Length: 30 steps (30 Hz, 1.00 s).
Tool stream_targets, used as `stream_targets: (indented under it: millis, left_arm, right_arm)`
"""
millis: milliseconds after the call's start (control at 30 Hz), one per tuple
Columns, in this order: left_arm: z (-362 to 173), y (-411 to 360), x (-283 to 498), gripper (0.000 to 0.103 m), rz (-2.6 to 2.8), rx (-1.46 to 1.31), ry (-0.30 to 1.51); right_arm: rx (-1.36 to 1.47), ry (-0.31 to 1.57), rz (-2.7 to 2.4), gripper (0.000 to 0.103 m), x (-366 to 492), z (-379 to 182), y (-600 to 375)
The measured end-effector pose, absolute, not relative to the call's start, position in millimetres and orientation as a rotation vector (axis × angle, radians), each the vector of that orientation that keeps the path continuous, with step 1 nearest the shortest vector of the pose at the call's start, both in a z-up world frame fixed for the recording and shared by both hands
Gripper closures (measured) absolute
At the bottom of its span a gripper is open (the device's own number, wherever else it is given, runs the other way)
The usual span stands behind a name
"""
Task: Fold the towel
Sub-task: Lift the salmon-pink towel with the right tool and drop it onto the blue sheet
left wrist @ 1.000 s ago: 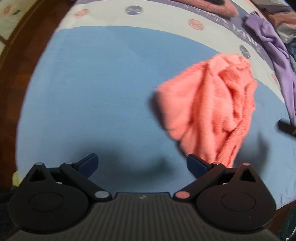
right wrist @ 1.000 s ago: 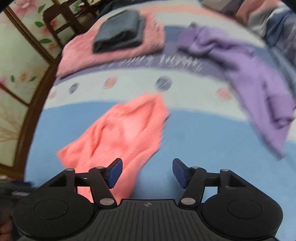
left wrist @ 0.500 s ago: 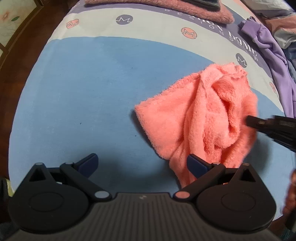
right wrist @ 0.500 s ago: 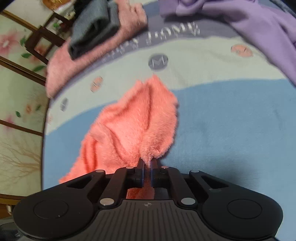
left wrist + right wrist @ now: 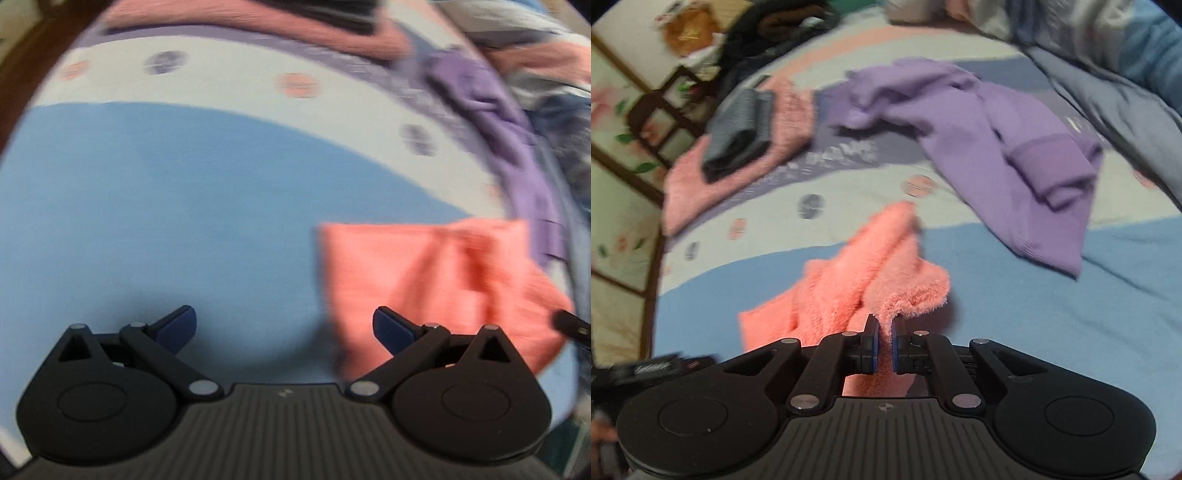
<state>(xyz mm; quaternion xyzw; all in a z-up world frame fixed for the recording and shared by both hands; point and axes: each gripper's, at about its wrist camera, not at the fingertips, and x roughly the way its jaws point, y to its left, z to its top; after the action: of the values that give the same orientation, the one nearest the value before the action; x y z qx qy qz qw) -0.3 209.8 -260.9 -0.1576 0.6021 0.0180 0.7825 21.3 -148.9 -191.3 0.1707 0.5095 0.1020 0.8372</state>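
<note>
A crumpled coral-pink towel (image 5: 864, 273) lies on the blue bedspread (image 5: 1052, 332). My right gripper (image 5: 882, 345) is shut on the towel's near edge, fabric pinched between its blue pads. In the left wrist view the same towel (image 5: 436, 280) hangs blurred at the right, partly raised, with the tip of the right gripper (image 5: 570, 325) at its right edge. My left gripper (image 5: 282, 326) is open over bare blue cloth, left of the towel; its right finger (image 5: 391, 326) overlaps the towel's lower corner in the image.
A purple garment (image 5: 997, 155) sprawls behind the towel to the right. A pink towel with a folded grey cloth (image 5: 738, 133) on it lies at the back left. Rumpled bedding (image 5: 1126, 74) fills the far right. A dark wooden frame (image 5: 657, 110) and floral panels stand left.
The right gripper, open a second ago, shut on the towel's edge and has lifted and drawn it rightward. The left gripper stayed open and its view swung, now blurred.
</note>
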Motion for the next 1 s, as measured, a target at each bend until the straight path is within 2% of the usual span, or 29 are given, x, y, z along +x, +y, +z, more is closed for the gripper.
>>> stream_targets:
  millis: [267, 333, 500, 567, 600, 667, 700, 733, 800, 1000]
  left_arm:
    - [-261, 153, 23, 0.0, -0.113, -0.368, 1.324]
    - [-254, 154, 21, 0.0, -0.091, -0.391, 1.315]
    - [-230, 183, 0, 0.0, -0.048, -0.453, 1.294]
    - [-218, 203, -9, 0.0, -0.021, -0.456, 1.293]
    - [-213, 213, -14, 0.0, -0.004, -0.459, 1.294]
    - [-209, 227, -21, 0.0, 0.034, -0.474, 1.282]
    - [-207, 234, -24, 0.0, 0.054, -0.482, 1.275]
    - [-204, 241, -29, 0.0, 0.074, -0.489, 1.264]
    - [-203, 252, -37, 0.0, 0.105, -0.502, 1.257]
    - [-218, 262, -66, 0.0, 0.132, -0.5, 1.324]
  right_arm:
    - [0.305, 0.962, 0.355, 0.096, 14, -133, -131]
    - [0.295, 0.905, 0.397, 0.097, 15, -106, -131]
    - [0.32, 0.65, 0.586, 0.099, 17, 3, -142]
    - [0.257, 0.61, 0.609, 0.097, 22, 32, -141]
    - [0.224, 0.617, 0.604, 0.093, 28, 37, -140]
    - [0.163, 0.711, 0.553, 0.086, 42, 19, -136]
    - [0.132, 0.762, 0.524, 0.078, 50, 9, -134]
    - [0.111, 0.817, 0.48, 0.064, 55, -12, -133]
    - [0.077, 0.928, 0.378, 0.05, 63, -61, -133]
    - [0.265, 1.232, 0.201, 0.054, 57, -217, -158]
